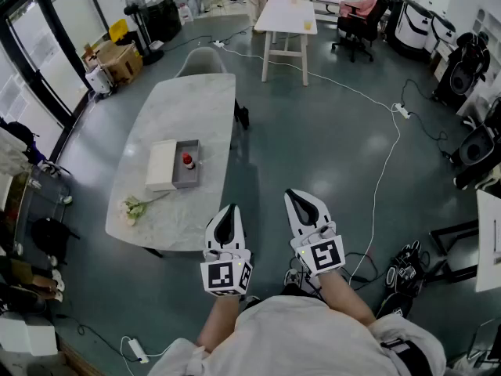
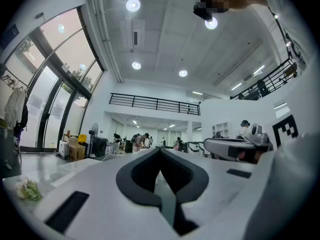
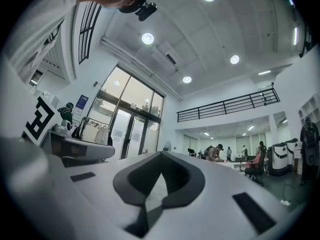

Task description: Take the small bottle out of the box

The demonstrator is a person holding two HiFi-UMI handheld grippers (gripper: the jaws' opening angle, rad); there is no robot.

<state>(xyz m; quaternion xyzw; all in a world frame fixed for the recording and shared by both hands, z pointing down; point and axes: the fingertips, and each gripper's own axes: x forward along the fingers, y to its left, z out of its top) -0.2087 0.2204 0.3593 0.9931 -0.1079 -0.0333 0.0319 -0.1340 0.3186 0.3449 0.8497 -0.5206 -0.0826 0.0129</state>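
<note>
An open grey box lies on the white marble table, with its white lid right beside it on the left. Inside the box stands the small bottle, dark with a red cap. Both grippers are held close to the person's body, well short of the table and to the right of its near end. My left gripper is shut with nothing in it. My right gripper is shut and empty too. Both gripper views look out across the hall and up at the ceiling.
A small bunch of pale flowers lies near the table's front left edge. A grey chair stands at the table's far end. A white cable runs over the floor at the right. Cardboard boxes and a second white table stand farther back.
</note>
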